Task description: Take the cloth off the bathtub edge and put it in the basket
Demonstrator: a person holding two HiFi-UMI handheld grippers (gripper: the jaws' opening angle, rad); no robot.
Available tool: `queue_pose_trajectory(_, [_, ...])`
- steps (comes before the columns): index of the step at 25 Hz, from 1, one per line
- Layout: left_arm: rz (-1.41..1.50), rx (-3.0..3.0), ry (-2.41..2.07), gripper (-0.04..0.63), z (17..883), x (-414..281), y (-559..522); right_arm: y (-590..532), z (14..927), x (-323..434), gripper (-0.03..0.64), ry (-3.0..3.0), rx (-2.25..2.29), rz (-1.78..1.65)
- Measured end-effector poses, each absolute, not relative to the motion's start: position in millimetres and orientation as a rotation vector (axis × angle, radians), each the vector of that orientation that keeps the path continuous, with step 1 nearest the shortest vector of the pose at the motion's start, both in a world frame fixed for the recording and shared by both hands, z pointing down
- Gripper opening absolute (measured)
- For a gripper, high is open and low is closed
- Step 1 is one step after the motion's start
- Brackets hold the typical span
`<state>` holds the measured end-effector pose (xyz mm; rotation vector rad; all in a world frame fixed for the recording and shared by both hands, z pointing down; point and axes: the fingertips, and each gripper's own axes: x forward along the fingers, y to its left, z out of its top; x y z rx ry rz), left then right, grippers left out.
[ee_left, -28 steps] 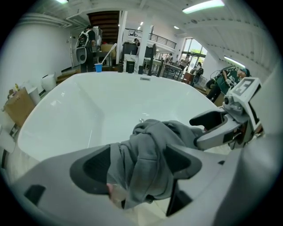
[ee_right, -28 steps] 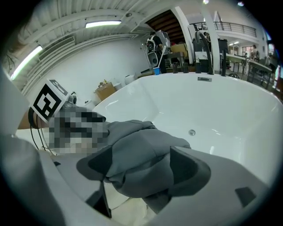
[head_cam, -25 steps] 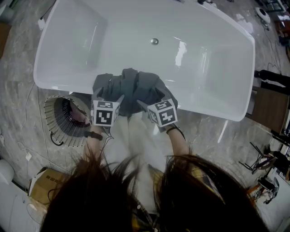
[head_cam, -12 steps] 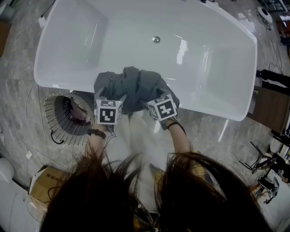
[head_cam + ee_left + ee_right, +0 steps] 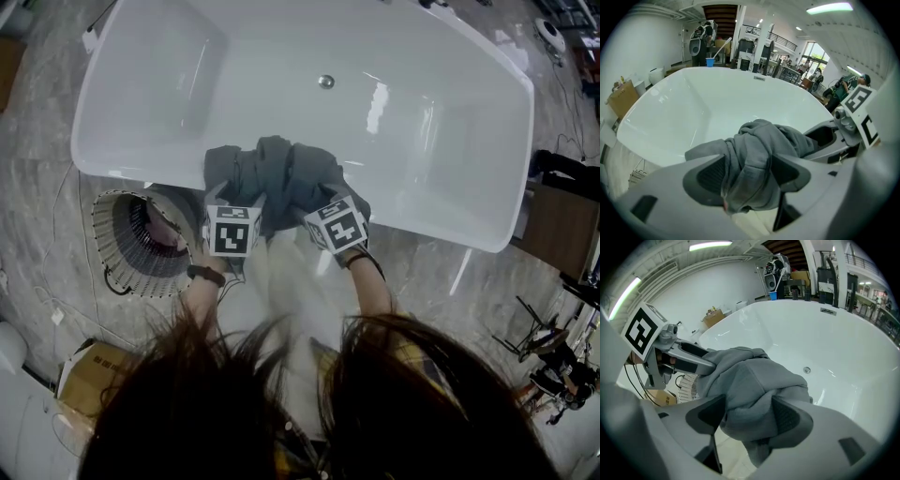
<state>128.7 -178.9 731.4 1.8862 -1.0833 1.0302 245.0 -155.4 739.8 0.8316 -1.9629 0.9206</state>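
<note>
Basket (image 5: 131,246) stands at left, beside the tub. Left gripper (image 5: 747,168) and right gripper (image 5: 747,411), jaws just closing, each pinch a thick fold of grey cloth (image 5: 277,173) draped over the near bathtub edge (image 5: 422,228). Lifting both evenly should clear the rim before swinging left.

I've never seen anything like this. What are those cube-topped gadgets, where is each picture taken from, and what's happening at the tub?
No robot here: a person holds a two-fingered tool in each hand; the patterned cubes belong to the tools. One picture looks down from a head camera; the other two come from cameras riding on the tools. A grey cloth lies over the edge of a white bathtub, with a ribbed basket on the floor beside it. The left gripper and right gripper have just been closing their fingers, and both pinch the cloth.
</note>
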Motion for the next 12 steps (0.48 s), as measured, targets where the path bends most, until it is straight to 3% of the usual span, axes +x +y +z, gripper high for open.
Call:
queue_pose_trajectory(3, [1.013,1.870,-1.082,0.291,731,133,-177,-156,738,242,0.294,-1.974,0.809,0.914])
queue_pose_trajectory(8, [1.002,1.840,-1.067,0.237,732,139,-173,-160,729,234,0.150,-1.998,0.807,0.903])
queue_pose_trajectory(12, [0.998,1.830,-1.028,0.202,730,141,-173,-163,726,231,0.123,-1.989,0.838,0.898])
